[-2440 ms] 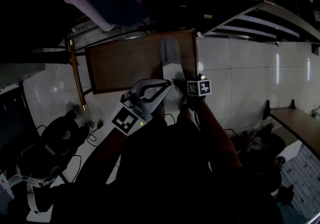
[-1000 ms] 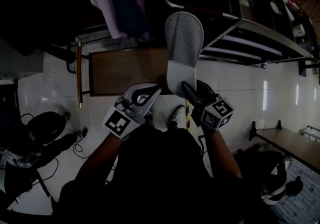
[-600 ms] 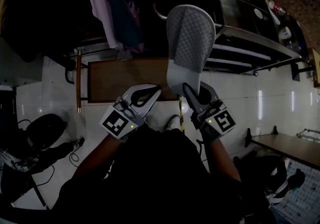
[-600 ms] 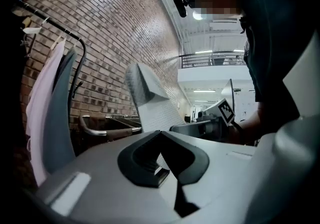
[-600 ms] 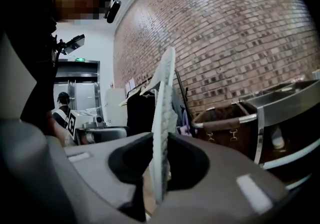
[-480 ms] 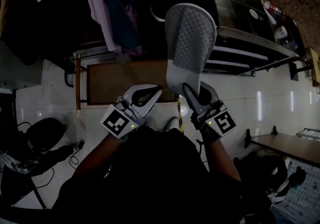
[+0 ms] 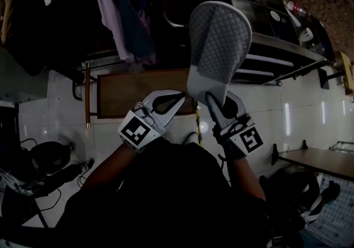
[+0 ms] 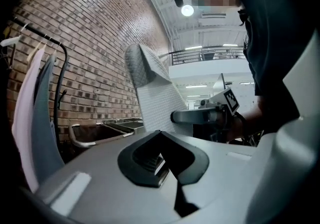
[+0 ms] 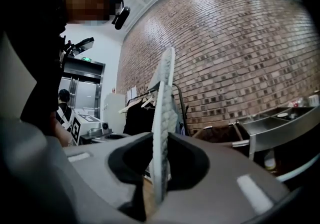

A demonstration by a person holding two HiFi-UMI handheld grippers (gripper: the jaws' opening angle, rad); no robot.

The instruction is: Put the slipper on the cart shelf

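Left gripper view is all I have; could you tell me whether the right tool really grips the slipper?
Observer: Yes. In the right gripper view the right tool is clamped on the slipper, which shows edge-on between its jaws.
Operator: Which way does the slipper face?
Observer: In the head view its quilted face is turned to the camera, and its free end points away from the person.
Operator: What lies below the tools?
Observer: A low wooden table on the white floor.

No lettering can be read (green door sign (image 9: 88,59) too small).
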